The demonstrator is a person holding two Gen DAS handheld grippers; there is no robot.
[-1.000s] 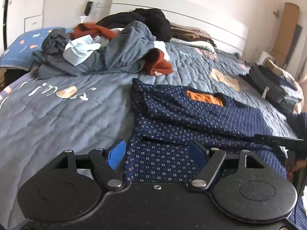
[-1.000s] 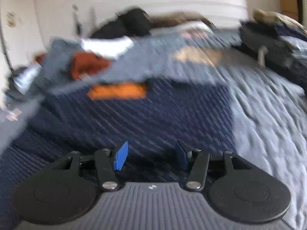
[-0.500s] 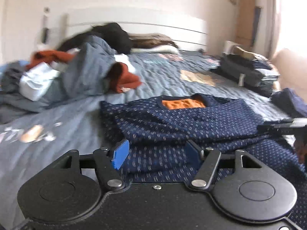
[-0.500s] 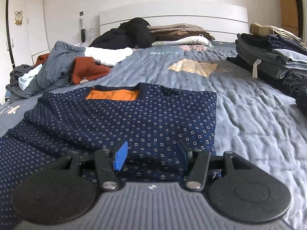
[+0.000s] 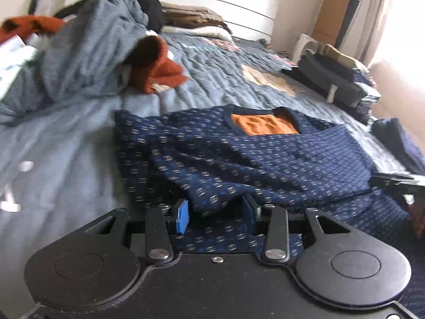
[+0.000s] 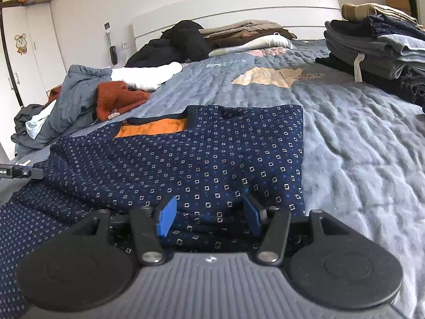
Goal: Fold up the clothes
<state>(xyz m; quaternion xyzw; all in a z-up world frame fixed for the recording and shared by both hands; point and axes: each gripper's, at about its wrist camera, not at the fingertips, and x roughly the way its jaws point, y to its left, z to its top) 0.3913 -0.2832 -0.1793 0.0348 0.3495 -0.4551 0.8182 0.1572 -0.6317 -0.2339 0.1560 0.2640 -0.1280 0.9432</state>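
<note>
Sweater between closing left jaws

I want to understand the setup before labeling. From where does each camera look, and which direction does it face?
Left wrist: sits on the left hand-held gripper, facing the headboard across the navy sweater; jaws closing around a fold of it.
Right wrist: sits on the right hand-held gripper, facing the headboard too; pads straddle the sweater's near edge.
Shared: the sweater, the rust garment, the folded stack.

The bed, under a blue-grey quilt, carries a navy patterned sweater spread flat, a heap of unfolded clothes beside it, and a folded stack opposite.
</note>
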